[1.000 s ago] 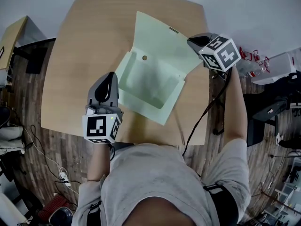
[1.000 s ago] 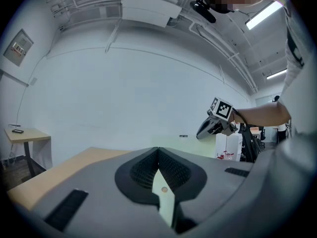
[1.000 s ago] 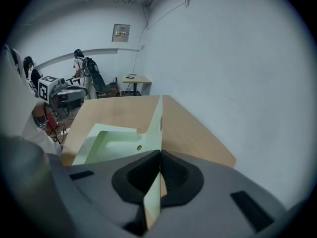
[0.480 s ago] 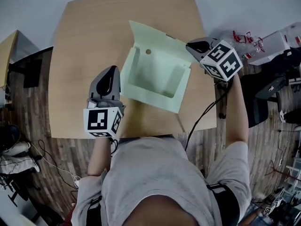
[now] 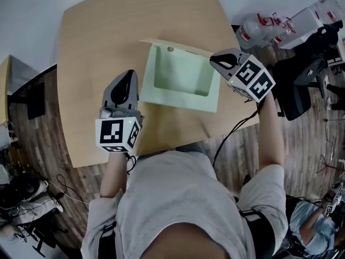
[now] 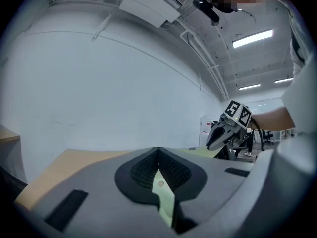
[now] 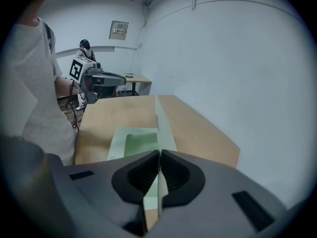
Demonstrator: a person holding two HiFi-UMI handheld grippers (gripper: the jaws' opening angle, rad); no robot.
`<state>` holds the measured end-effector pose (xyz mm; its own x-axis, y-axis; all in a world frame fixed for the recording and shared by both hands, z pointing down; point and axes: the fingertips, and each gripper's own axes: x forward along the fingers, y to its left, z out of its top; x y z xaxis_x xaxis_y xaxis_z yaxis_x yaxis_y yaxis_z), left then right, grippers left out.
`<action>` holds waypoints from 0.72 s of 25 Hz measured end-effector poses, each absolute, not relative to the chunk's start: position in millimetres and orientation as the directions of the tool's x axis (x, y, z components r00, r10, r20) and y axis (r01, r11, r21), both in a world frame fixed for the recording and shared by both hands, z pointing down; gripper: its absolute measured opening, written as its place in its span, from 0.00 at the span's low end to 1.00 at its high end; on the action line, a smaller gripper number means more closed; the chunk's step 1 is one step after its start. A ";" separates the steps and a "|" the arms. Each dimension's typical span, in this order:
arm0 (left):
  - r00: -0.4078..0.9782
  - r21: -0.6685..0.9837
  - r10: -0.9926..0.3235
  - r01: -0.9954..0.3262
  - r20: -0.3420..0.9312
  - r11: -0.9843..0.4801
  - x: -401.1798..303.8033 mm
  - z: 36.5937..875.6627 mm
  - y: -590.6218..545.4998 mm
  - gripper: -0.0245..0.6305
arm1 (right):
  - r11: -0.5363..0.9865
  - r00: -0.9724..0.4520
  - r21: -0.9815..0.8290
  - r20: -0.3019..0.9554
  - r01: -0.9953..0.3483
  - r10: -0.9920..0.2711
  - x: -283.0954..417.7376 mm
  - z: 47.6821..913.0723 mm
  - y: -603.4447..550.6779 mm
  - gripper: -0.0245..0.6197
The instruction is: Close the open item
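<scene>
A pale green folder (image 5: 183,85) lies on the wooden table (image 5: 91,42), its pocket facing up. Its flap (image 5: 175,47) stands nearly on edge above the far side, and in the right gripper view the flap (image 7: 161,123) runs straight away from the jaws. My right gripper (image 5: 214,60) is shut on the flap's right end. At the folder's left edge my left gripper (image 5: 128,76) is shut on a green strip (image 6: 166,198) of the folder. The right gripper (image 6: 218,135) also shows in the left gripper view.
Clear bottles (image 5: 253,28) and white boxes (image 5: 310,18) lie on the floor past the table's right corner. A black chair (image 5: 302,90) stands to the right. Another wooden table (image 5: 4,74) is at the left edge. A cable (image 5: 237,128) trails from the right gripper.
The flap has swung up from lying flat behind the folder to standing on edge. My right gripper carried it inward and toward me. The left gripper stayed at the folder's left edge.
</scene>
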<state>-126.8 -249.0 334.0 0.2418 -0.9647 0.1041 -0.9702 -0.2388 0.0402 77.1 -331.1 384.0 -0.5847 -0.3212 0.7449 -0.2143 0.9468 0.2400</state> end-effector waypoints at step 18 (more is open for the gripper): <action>0.388 0.055 -0.907 -0.922 0.163 -0.384 -119.6 364.6 -227.3 0.06 | 0.953 -0.564 0.224 0.769 -0.205 -0.302 76.7 458.2 -237.3 0.10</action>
<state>-119.6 -227.3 364.6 0.3878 -0.9073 0.1626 -0.9217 -0.3841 0.0549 76.7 -237.3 458.2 -0.5635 -0.3019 0.7690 -0.2051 0.9528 0.2238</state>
